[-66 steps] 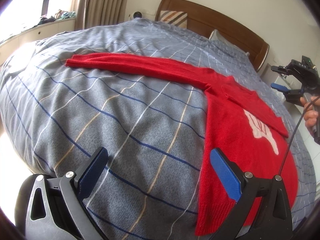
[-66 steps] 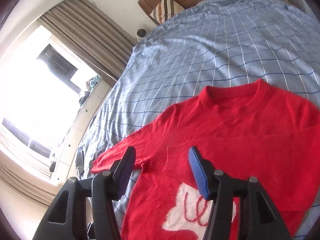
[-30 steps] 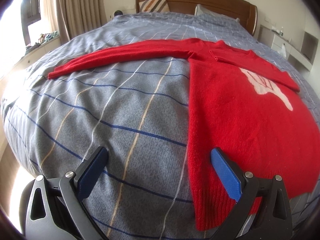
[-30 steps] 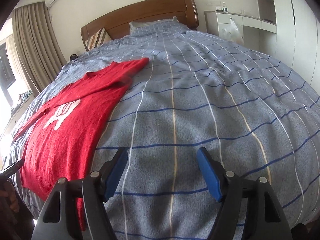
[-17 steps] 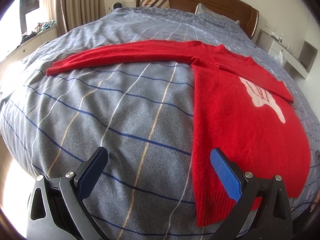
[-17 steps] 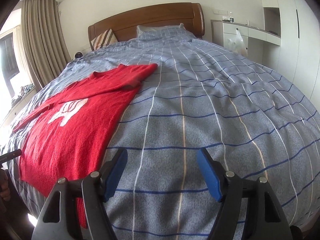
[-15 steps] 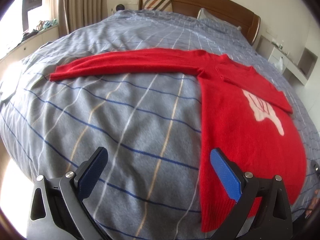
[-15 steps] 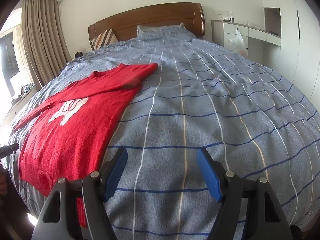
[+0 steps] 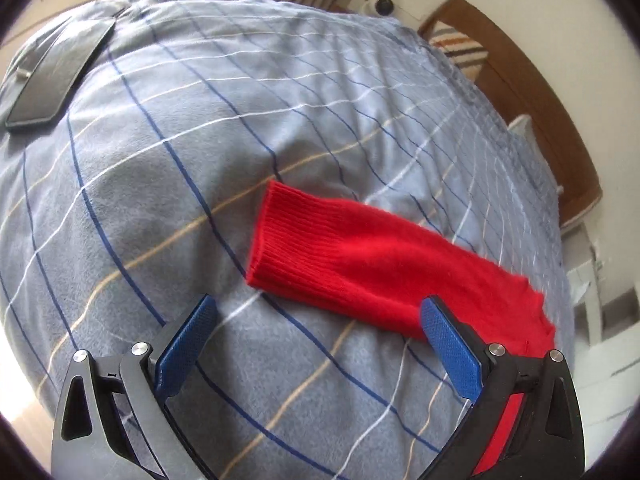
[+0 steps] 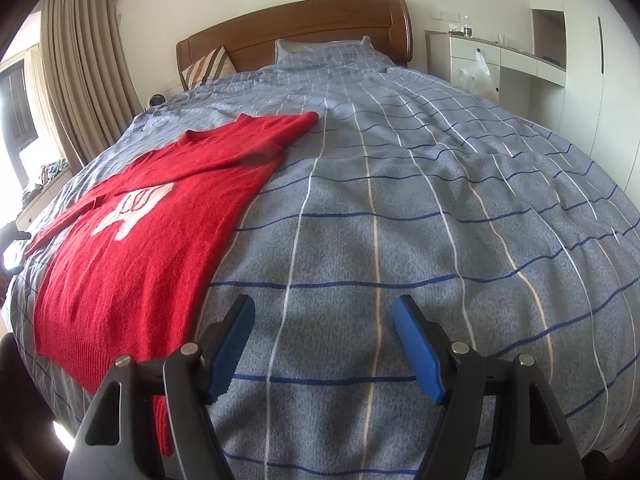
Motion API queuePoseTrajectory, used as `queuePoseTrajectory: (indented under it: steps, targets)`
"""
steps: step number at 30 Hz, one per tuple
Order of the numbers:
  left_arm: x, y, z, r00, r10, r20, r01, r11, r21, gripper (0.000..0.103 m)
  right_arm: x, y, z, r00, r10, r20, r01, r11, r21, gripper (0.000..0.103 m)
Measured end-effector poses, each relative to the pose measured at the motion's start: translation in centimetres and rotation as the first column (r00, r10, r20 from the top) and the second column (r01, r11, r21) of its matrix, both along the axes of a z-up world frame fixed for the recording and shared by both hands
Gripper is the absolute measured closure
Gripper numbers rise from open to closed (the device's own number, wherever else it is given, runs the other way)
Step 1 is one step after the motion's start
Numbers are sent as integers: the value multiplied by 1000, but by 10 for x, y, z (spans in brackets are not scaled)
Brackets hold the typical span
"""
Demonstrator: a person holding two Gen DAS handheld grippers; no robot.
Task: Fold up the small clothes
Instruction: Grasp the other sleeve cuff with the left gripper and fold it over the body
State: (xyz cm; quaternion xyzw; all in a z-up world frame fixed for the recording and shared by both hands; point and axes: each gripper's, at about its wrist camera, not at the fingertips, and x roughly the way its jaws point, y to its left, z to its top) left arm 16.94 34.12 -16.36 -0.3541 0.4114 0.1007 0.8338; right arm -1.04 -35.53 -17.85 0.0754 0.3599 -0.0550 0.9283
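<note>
A red knit sweater [image 10: 132, 240] with a white motif lies flat on the blue checked bed, its right sleeve folded across the chest. Its left sleeve [image 9: 360, 268] stretches out, ribbed cuff toward me in the left wrist view. My left gripper [image 9: 316, 320] is open and empty, hovering just short of the cuff. My right gripper [image 10: 324, 324] is open and empty above bare bedcover, to the right of the sweater's hem.
A dark phone [image 9: 60, 68] lies on the bedcover at the far left. The wooden headboard [image 10: 296, 28], a striped cushion [image 10: 208, 66] and a pillow are at the far end. White cabinets [image 10: 500, 64] stand to the right of the bed.
My left gripper has swung left and come close to the cuff of the outstretched sleeve. My right gripper has barely moved. The sweater lies as before.
</note>
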Motion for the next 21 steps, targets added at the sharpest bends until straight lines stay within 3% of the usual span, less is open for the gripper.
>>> queuePoseTrajectory:
  steps: [2,5,8,10,12,15,18,21]
  targets:
    - [4,11,-4,998,59,20,-57,996,-68,2,1,-1,-1,1000,-3,-4,3,1000,2,31]
    - [16,10,-3,996,82,25,-81,995,-64,11,1,0,-2,1000,0,-11,0,1000,-9,30]
    - [26,11,-6,996,92,-9,-92,996,-21,48,2,2,-2,1000,1,-11,-1,1000,-20,30]
    - [27,10,-8,994,101,-47,-99,994,39,93,2,2,-2,1000,0,-11,0,1000,-19,30]
    - [22,10,-3,994,100,-52,-97,993,62,96,2,2,-2,1000,1,-9,-1,1000,-15,30]
    - [22,-9,29,998,54,-39,-46,980,191,97,2,2,-2,1000,5,-5,-5,1000,-6,30]
    - [33,-54,87,996,-75,37,59,942,329,97,3,2,-1,1000,10,0,-10,1000,5,30]
    - [47,-122,151,960,-251,128,180,896,407,97,5,1,-1,1000,11,8,-11,1000,24,30]
